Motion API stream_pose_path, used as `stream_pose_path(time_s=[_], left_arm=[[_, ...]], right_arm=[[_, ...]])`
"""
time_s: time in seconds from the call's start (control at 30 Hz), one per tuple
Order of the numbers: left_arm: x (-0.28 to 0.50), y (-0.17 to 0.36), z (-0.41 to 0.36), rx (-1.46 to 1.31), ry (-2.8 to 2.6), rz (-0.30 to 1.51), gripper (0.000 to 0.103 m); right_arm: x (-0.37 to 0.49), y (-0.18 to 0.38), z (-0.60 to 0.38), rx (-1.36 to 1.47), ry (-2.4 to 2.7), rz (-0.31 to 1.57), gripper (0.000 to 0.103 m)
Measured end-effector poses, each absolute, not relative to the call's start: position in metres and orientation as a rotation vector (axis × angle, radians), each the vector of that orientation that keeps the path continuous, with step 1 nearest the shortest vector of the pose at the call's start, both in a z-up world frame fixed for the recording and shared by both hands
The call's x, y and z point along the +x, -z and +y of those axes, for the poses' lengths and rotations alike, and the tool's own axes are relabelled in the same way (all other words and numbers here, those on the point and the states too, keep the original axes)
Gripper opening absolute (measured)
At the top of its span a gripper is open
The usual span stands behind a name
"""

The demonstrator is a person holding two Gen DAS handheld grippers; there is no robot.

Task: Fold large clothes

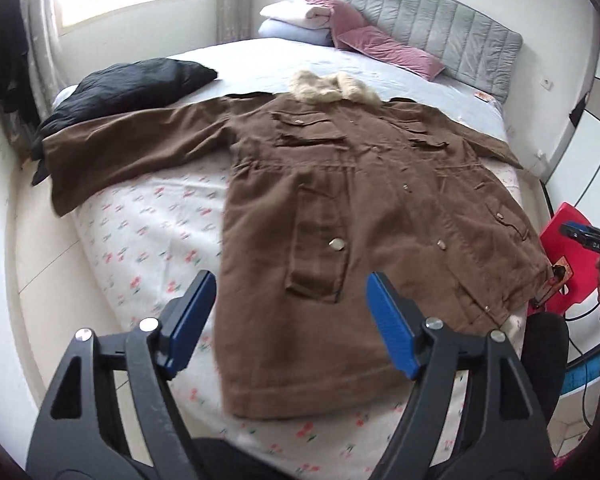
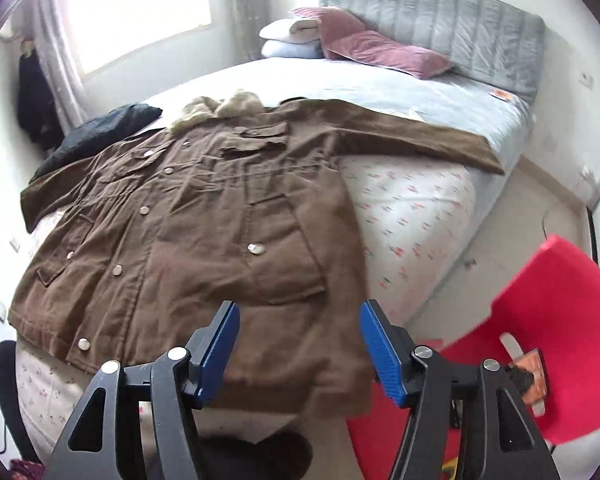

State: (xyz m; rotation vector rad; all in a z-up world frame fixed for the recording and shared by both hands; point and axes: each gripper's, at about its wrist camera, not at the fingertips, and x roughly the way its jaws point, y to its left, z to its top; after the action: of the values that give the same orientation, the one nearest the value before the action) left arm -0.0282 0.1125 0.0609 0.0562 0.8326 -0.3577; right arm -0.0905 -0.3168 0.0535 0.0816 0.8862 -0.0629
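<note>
A large brown coat (image 1: 340, 184) with a pale fur collar (image 1: 332, 86) lies spread front-up on the bed, its sleeves stretched out to both sides. In the left wrist view my left gripper (image 1: 292, 280) hovers open above the coat's hem, with nothing between its blue pads. The right wrist view shows the same coat (image 2: 204, 216) from its other side, one sleeve (image 2: 412, 132) reaching to the bed's edge. My right gripper (image 2: 299, 308) is open above the hem corner, its pads clear of the cloth.
The bed (image 1: 148, 232) has a flowered sheet. A black garment (image 1: 132, 88) lies at its far left corner, and pink and white pillows (image 1: 384, 48) rest against the grey headboard. A red chair (image 2: 540, 328) stands beside the bed. Dark clothes (image 1: 4, 52) hang by the window.
</note>
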Motion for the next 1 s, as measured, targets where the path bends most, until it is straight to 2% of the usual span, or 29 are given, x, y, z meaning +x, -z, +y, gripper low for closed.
stream_pose_path(time_s=[0.17, 0.23, 0.3, 0.33, 0.37, 0.43, 0.47, 0.53, 0.77, 0.83, 1.0], left_arm=[[0.013, -0.023, 0.055, 0.107, 0.46, 0.847, 0.079], [0.023, 0.008, 0.044, 0.155, 0.458, 0.931, 0.079], [0.026, 0.047, 0.046, 0.186, 0.476, 1.093, 0.079], [0.016, 0.049, 0.05, 0.199, 0.495, 1.053, 0.079], [0.005, 0.046, 0.053, 0.229, 0.525, 1.025, 0.079], [-0.009, 0.038, 0.058, 0.261, 0.569, 1.086, 0.079], [-0.012, 0.035, 0.066, 0.22, 0.603, 1.153, 0.079], [-0.016, 0.02, 0.085, 0.139, 0.631, 1.173, 0.079], [0.011, -0.025, 0.156, -0.007, 0.367, 1.002, 0.082], [0.028, -0.027, 0.179, -0.059, 0.271, 0.955, 0.083], [0.071, -0.017, 0.237, -0.213, 0.067, 0.891, 0.083]], right_arm=[[-0.015, -0.027, -0.262, 0.039, -0.066, 0.966, 0.067], [0.0, -0.003, -0.25, 0.068, -0.105, 1.029, 0.067], [0.005, 0.035, -0.239, 0.091, -0.139, 1.174, 0.068], [-0.002, 0.052, -0.234, 0.061, -0.133, 1.223, 0.068], [-0.011, 0.05, -0.226, 0.0, -0.133, 1.188, 0.069], [-0.026, 0.043, -0.217, -0.069, -0.136, 1.225, 0.069], [-0.032, 0.04, -0.215, -0.086, -0.138, 1.247, 0.069], [-0.037, 0.031, -0.212, -0.108, -0.137, 1.268, 0.069], [-0.009, -0.032, -0.203, 0.011, -0.144, 1.122, 0.072], [0.009, -0.047, -0.191, 0.002, -0.153, 1.078, 0.076], [0.064, -0.065, -0.166, 0.004, -0.181, 1.008, 0.077]])
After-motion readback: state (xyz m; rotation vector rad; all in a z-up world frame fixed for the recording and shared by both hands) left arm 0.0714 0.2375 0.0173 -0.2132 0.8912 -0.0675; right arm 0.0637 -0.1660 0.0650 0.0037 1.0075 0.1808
